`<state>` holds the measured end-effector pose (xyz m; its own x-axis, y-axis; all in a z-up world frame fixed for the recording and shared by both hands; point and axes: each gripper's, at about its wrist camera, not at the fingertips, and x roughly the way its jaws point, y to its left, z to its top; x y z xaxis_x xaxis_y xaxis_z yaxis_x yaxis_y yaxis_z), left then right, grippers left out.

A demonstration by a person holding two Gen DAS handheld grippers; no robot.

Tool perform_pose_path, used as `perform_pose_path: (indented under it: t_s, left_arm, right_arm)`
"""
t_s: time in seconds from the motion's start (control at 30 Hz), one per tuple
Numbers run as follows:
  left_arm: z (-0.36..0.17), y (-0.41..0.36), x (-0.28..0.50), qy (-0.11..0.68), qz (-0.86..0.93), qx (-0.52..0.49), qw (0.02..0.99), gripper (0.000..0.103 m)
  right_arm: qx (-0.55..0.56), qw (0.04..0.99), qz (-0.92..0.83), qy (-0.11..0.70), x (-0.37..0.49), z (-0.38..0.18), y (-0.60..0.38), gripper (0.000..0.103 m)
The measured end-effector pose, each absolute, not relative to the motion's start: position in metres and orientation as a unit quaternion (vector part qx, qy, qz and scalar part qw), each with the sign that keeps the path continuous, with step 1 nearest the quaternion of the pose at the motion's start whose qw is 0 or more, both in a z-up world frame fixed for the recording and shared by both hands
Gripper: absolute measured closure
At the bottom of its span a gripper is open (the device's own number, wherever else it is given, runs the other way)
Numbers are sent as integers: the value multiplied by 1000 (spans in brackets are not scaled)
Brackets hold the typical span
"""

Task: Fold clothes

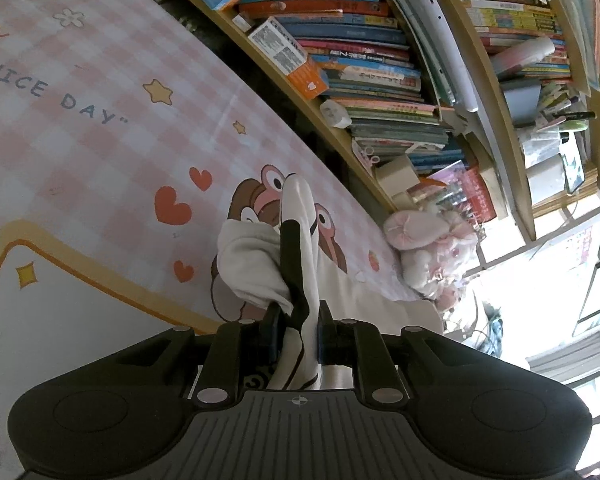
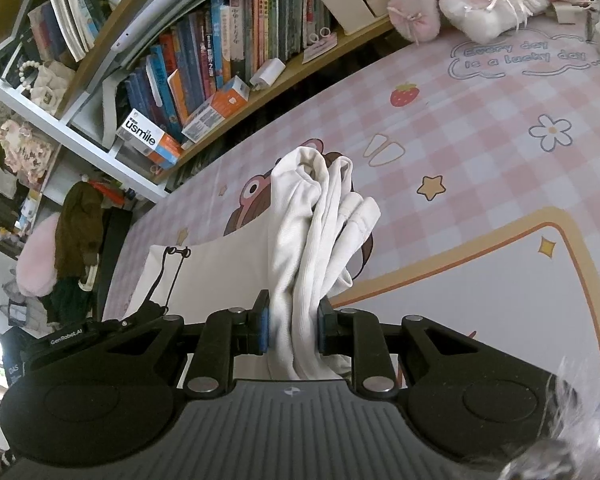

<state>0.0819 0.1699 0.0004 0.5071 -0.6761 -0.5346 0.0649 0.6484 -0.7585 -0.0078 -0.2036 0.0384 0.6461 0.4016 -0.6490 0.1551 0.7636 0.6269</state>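
Observation:
A white garment with black trim (image 1: 300, 248) is bunched between the pads of my left gripper (image 1: 298, 334), which is shut on it above the pink checked table cover (image 1: 100, 152). In the right wrist view a thick fold of the same white garment (image 2: 300, 240) stands up between the blue pads of my right gripper (image 2: 293, 328), also shut on it. More of the white cloth (image 2: 204, 272) lies flat on the cover to the left, with a thin black line print. The left gripper's body (image 2: 100, 332) shows at the lower left of that view.
A bookshelf crammed with books (image 1: 360, 60) runs along the table's far edge. Pink and white plush toys (image 1: 428, 248) sit at the table's end near a bright window. Boxes (image 2: 152, 140) lie on the shelf's lower board. Clothes hang at the left (image 2: 76, 224).

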Motion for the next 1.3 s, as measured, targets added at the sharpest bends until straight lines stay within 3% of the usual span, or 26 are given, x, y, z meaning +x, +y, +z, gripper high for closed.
perform_pose_path:
  t_s: [0.47,1.3]
  left_arm:
    - [1,166,100,432,-235,-361,792,88]
    - [0,128,208,400,-250,-343,812,88]
  right_arm:
    - [335,845,80,408,7,41,-207,83]
    - [309,871,109,365,126,44,-241,83]
